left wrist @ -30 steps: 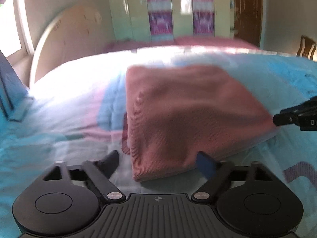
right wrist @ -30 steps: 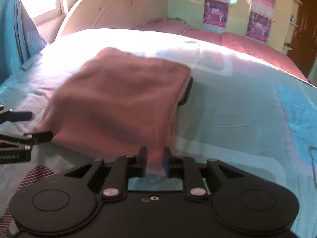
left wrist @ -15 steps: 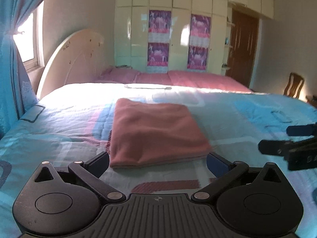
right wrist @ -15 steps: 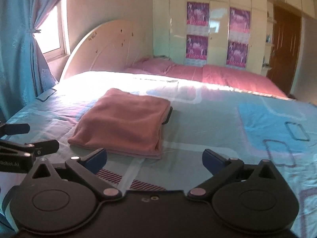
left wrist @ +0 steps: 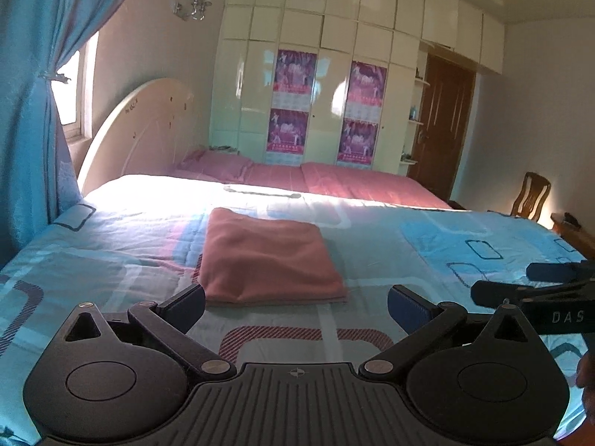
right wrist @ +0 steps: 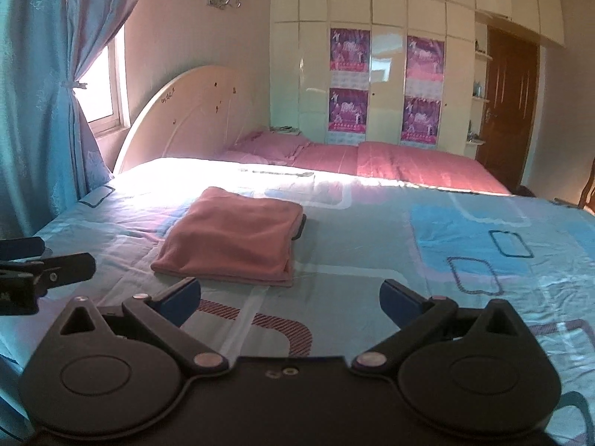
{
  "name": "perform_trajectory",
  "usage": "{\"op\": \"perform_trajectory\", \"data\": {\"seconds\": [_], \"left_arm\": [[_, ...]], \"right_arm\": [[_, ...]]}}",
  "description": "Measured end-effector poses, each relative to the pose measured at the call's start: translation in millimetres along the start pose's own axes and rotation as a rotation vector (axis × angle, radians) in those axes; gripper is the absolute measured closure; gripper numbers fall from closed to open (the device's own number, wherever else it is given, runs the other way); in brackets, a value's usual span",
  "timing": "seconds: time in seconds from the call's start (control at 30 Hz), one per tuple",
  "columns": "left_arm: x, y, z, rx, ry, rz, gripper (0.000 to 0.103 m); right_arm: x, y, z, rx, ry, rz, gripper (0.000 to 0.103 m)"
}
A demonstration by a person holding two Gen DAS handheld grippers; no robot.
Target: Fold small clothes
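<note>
Left wrist view: folded pink garment (left wrist: 269,256) on blue patterned bedspread (left wrist: 427,245), cream wardrobe (left wrist: 334,85) behind; both grippers' fingers (left wrist: 184,303) spread, empty.

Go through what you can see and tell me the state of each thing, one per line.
Pink garment: folded into a flat rectangle, lying on the bed.
Bedspread: spread out, lightly wrinkled.
Left gripper: open, holding nothing.
Right gripper: open, holding nothing.
Curtain: tied back.
Wardrobe doors: shut.
Brown door: shut.
</note>
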State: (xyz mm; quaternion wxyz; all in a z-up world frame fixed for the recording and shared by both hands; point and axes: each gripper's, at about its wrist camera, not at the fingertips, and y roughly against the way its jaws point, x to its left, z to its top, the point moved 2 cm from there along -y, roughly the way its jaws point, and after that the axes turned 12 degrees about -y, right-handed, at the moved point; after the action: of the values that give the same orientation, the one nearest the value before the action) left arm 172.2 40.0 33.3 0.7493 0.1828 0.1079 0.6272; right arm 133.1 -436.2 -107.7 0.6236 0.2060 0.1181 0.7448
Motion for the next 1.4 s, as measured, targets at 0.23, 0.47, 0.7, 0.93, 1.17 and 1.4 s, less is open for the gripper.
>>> {"op": "perform_trajectory", "data": {"seconds": [0.23,0.47,0.7,0.93,1.17,1.4], "left_arm": [[-10,31,-3,-0.022,-0.020,-0.003,0.000],[-14,41,-1,-0.038,-0.028,0.003,0.000],[-14,42,1,-0.049,-0.035,0.008,0.000],[-15,44,-1,-0.055,-0.036,0.010,0.000],[-16,44,-1,-0.054,-0.038,0.013,0.000],[-16,44,-1,-0.056,-0.045,0.018,0.000]], "right_arm": [[-3,31,-2,-0.037,-0.010,-0.009,0.001],[-1,38,-8,-0.045,-0.007,-0.019,0.001],[-1,42,-9,-0.059,-0.012,-0.033,0.001],[0,43,-11,-0.067,-0.015,-0.033,0.001],[1,42,-11,-0.065,-0.014,-0.033,0.001],[1,42,-11,-0.067,-0.010,-0.025,0.001]]}}
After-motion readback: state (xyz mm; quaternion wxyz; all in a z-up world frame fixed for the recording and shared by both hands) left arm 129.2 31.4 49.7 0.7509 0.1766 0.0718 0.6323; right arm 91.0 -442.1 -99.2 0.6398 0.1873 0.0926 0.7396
